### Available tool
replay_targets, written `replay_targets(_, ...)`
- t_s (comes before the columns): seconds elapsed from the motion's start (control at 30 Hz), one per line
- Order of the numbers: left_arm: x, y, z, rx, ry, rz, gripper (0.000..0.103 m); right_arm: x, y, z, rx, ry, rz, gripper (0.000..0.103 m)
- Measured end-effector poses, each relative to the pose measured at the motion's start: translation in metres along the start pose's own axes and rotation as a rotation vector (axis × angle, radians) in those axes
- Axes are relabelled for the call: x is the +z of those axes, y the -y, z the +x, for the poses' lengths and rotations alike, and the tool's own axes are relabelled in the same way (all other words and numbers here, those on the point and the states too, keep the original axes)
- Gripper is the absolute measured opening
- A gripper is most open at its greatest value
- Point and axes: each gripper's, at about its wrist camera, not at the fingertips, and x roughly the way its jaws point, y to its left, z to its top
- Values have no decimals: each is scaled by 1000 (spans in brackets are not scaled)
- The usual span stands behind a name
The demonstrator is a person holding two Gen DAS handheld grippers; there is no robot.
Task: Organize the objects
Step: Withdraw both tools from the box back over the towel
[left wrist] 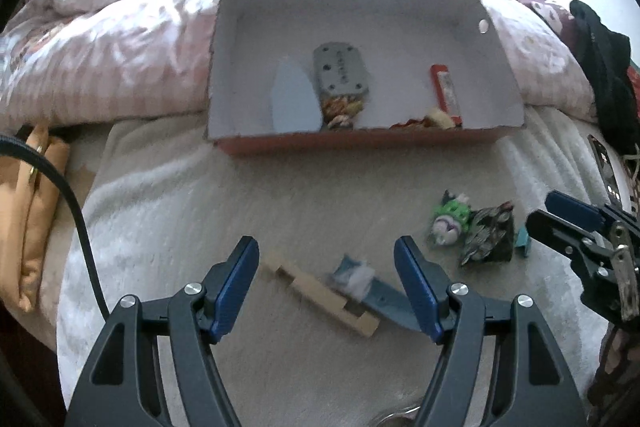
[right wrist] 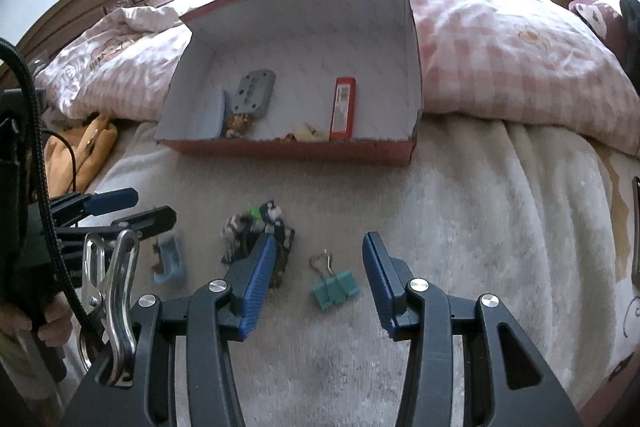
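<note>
Your right claw (right wrist: 320, 267) is spread and empty above the teal binder clip (right wrist: 335, 290) on the bed blanket (right wrist: 480, 227); your left claw (left wrist: 326, 285) (also spread) hovers over the wooden piece (left wrist: 316, 297). This looks like the reach-to-pick step: lower, pinch the clip, then carry it to the red box (right wrist: 288, 149) beyond.

An open box (right wrist: 296, 151) sits on the blanket (right wrist: 460, 211) in front of the quilt (right wrist: 500, 67), with a plate (right wrist: 253, 94) left and a lighter (right wrist: 343, 109) right inside it, and before the box a binder clip (right wrist: 335, 289) lies right of a toy (right wrist: 260, 227).
</note>
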Motion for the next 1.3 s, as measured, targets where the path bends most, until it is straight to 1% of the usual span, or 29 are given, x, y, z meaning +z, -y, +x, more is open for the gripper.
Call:
replay_targets(0.2, -14, -13, 0, 22, -23, -39, 71, -11, 3, 2, 7, -18, 15, 46)
replay_targets(0.37, -16, -21, 3, 39, -32, -70, 71, -17, 3, 5, 13, -30, 19, 46)
replay_targets(0.43, -17, -20, 2, 52, -25, -61, 71, -17, 4, 5, 14, -31, 19, 46)
replay_targets(0.53, -21, -15, -4, 84, -19, -16, 71, -18, 3, 5, 14, -30, 20, 46)
replay_targets(0.6, -25, -13, -9, 81, -16, -1, 71, -19, 4, 5, 17, -30, 22, 46)
replay_targets(0.8, -33, -13, -19, 40, -18, -7, 71, -22, 3, 2, 19, -33, 17, 46)
replay_targets(0.93, -36, -7, -13, 42, -28, 24, 71, -26, 2, -2, 19, -40, 6, 46)
replay_targets(1.07, -35, 0, -8, 22, -26, 36, 71, -28, 5, -3, 16, -46, 14, 46)
replay_targets(1.17, -35, 4, 0, 45, -40, 51, 71, -29, 6, -2, 18, -51, 24, 46)
replay_targets(1.27, -37, -2, 1, 39, -38, 32, 71, -29, 6, -2, 20, -52, 17, 46)
replay_targets(1.3, -37, -5, 0, 50, -36, 28, 71, -29, 6, -1, 23, -53, 15, 46)
